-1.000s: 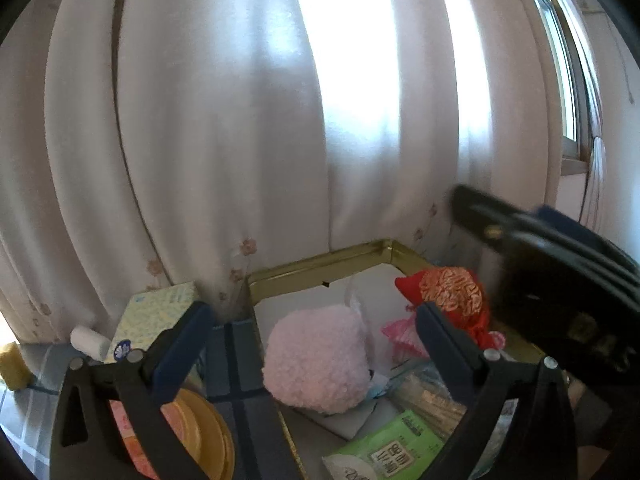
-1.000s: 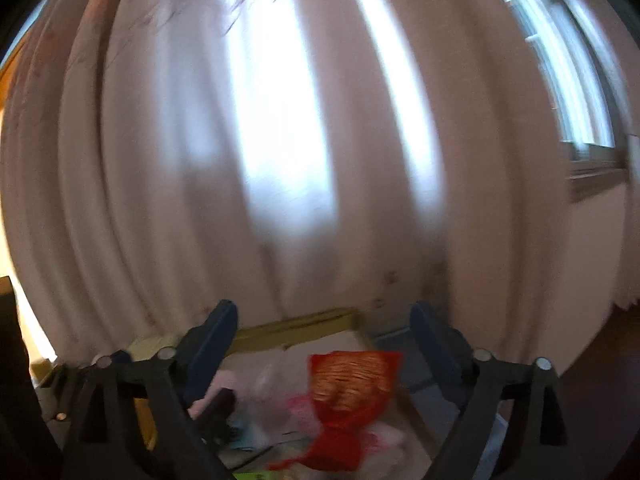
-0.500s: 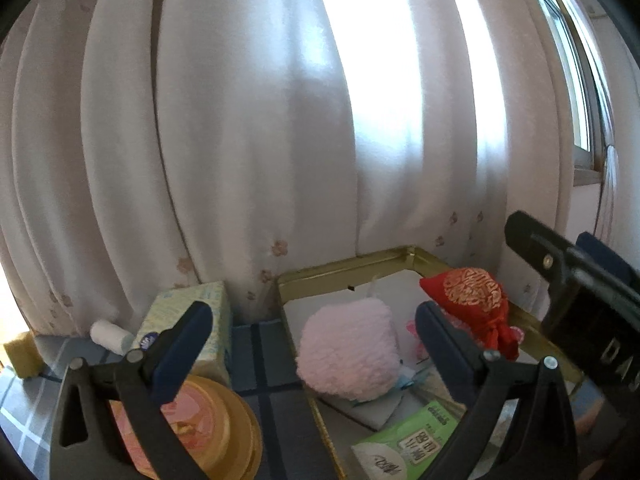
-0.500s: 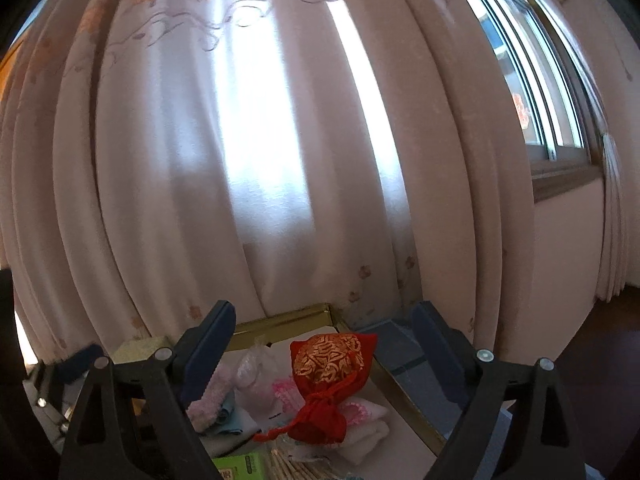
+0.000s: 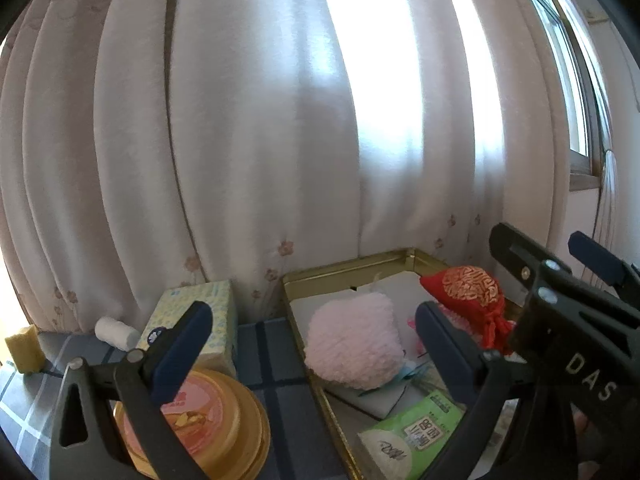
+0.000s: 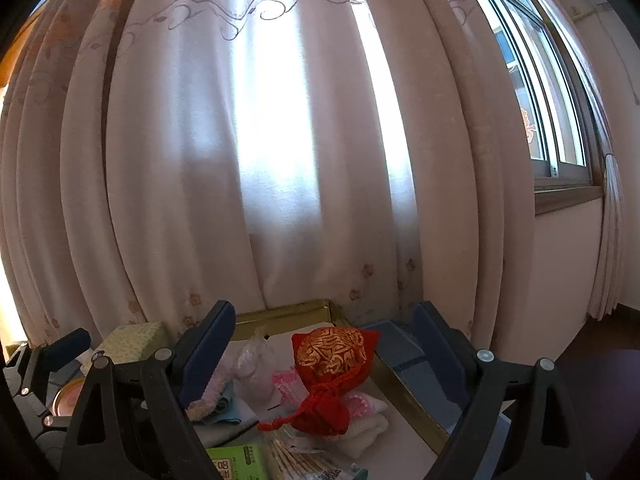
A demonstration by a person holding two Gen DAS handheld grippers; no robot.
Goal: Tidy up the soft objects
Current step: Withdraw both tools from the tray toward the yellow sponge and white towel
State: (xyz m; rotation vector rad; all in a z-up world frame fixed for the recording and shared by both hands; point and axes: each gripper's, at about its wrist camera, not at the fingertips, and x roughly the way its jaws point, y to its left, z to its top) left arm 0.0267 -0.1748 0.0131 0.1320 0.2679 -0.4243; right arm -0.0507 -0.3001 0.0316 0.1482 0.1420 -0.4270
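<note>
Both my left tongs [image 5: 308, 344] and right tongs [image 6: 324, 348] gape empty. The red embroidered drawstring pouch [image 6: 334, 376] sits at twelve o'clock in the gold metal tray [image 6: 404, 392]; I risk snagging its cord.

White pleated curtain [image 5: 248, 152] with small flower print fills the background; sliding window [image 6: 532, 92] at far right. On the blue plaid tablecloth [image 5: 276, 364]: pale yellow-green patterned tissue box [image 5: 196, 312], white cylinder roll [image 5: 116, 333] beside it, yellow sponge block [image 5: 24, 346] far left, round gold tin with pink lid [image 5: 208, 420] up front.
</note>
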